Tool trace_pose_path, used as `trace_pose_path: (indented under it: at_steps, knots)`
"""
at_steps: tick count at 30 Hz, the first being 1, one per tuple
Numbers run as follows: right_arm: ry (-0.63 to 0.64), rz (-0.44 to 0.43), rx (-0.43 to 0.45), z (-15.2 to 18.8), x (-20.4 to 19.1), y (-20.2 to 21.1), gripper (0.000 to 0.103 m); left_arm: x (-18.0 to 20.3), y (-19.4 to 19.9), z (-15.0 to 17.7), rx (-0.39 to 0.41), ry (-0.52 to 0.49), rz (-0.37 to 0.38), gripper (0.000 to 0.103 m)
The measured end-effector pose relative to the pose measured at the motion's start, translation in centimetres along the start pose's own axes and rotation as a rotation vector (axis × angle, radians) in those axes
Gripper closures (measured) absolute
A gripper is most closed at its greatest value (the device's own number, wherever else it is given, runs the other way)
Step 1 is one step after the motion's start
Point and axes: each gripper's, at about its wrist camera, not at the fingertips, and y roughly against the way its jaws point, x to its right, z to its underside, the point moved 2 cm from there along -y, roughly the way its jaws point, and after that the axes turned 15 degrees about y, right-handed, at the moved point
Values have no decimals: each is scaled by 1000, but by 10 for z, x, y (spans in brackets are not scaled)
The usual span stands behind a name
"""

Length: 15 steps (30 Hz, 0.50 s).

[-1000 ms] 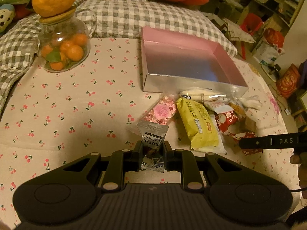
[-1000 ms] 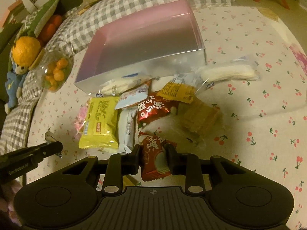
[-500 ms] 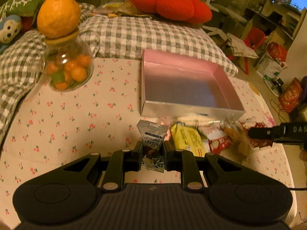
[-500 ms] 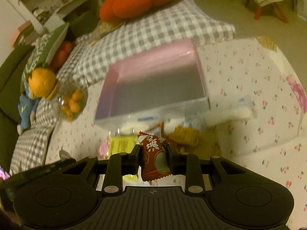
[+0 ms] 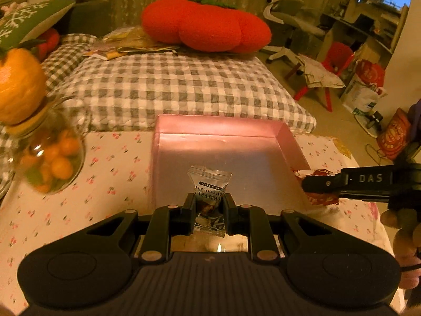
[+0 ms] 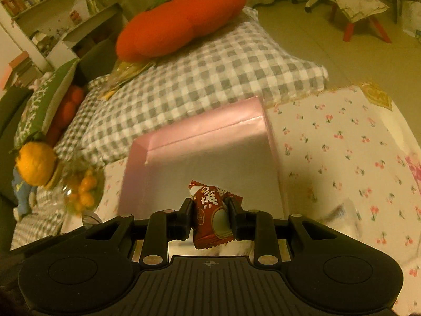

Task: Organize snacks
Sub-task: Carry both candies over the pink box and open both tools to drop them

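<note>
Left wrist view: left claw [image 5: 209, 206] clenched on a silver chocolate packet [image 5: 209, 187], packet upright between the pads, top edge sticking up past the tips. Packet sits in front of / over the near wall of the pink box [image 5: 229, 129], which lies on the cherry-print worktop [image 5: 110, 163]. Box interior is bare, lots of room inside; its near edge is hidden behind the claw body. Left of the box: a wide strip of bare cloth, then a glass jar [image 5: 50, 163] w/ small orange fruits and a big orange [image 5: 18, 84] on its lid, near the frame's left edge and blurred. Behind the box's far wall, a grey checked cushion [image 5: 171, 84] butts up to the worktop edge, w/ a red plush cushion [image 5: 205, 23] on it. Right claw [image 5: 305, 184] comes in from the right, at the box's right wall, w/ a red wrapper pinched at its tip

Right wrist view: right claw [image 6: 210, 216] clenched on a red snack packet [image 6: 210, 210], white print facing the camera, lower end hanging below the pads. Packet is over the near part of the pink box [image 6: 200, 131]; box floor beyond it is bare. Right of the box the cherry cloth [image 6: 342, 144] is open up to its far edge; a blurred pale packet [image 6: 342, 213] lies near the box's near-right corner. Jar [image 6: 81, 187] stands just left of the box, apart from it
</note>
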Motion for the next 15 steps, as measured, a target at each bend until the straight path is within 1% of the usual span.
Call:
trace_pose_path:
  at_steps: [4,8,15]
  knots:
    - [-20,6,-12,-6,12,-24,75,3,-28,-10,-12,4,-22,84]
    - [-2,16,-20,-8,15,-44,75,3,-52,-16,-22,6,-45,84]
    - [33,42,-36,-13,23,-70,74,8,-81,-18,-6,-62,-85,84]
